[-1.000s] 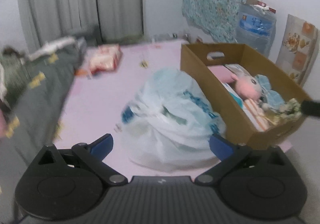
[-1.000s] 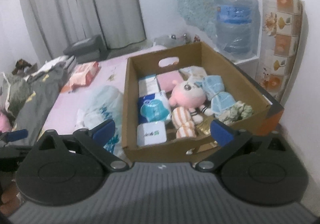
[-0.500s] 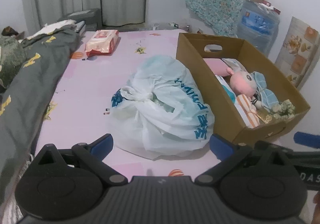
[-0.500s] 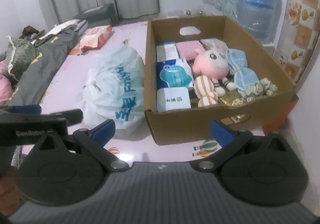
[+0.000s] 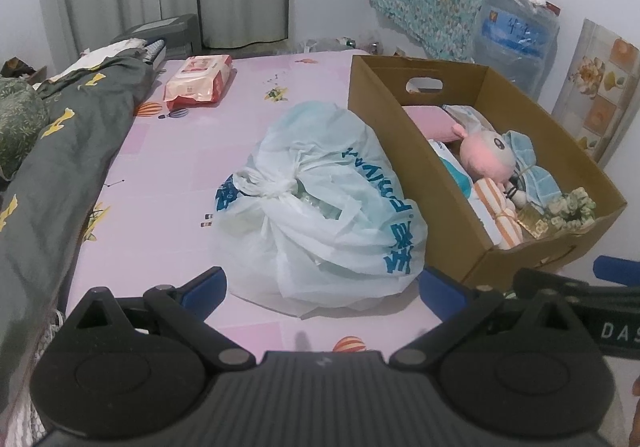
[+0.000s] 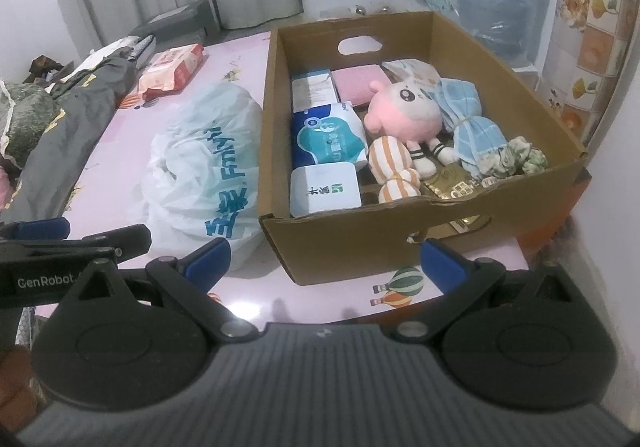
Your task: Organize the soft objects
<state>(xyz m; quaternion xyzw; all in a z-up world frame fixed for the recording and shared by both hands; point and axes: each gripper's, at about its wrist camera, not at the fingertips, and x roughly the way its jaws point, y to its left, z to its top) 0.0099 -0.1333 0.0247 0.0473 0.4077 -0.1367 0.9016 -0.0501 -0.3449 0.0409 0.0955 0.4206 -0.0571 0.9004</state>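
Bag [image 5: 320, 207] contents unreadable through plastic ahead of left claw [image 5: 322, 287]. Box [image 6: 360, 243] near wall hides gold packet's [image 6: 452, 187] lower part ahead of right claw [image 6: 324, 259].

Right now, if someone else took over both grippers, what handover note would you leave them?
Left gripper: open, empty, facing the tied white plastic bag on the pink sheet.
Right gripper: open, empty, in front of the cardboard box.
In the box: pink plush doll, striped orange sock balls, blue cloth bundle, green floral scrunchie, tissue packs.
Outside the box: the bag, touching the box's side, and a red-and-white wipes pack farther back.
Done: most small soft items are boxed.
Left: probably the bag and the wipes pack.
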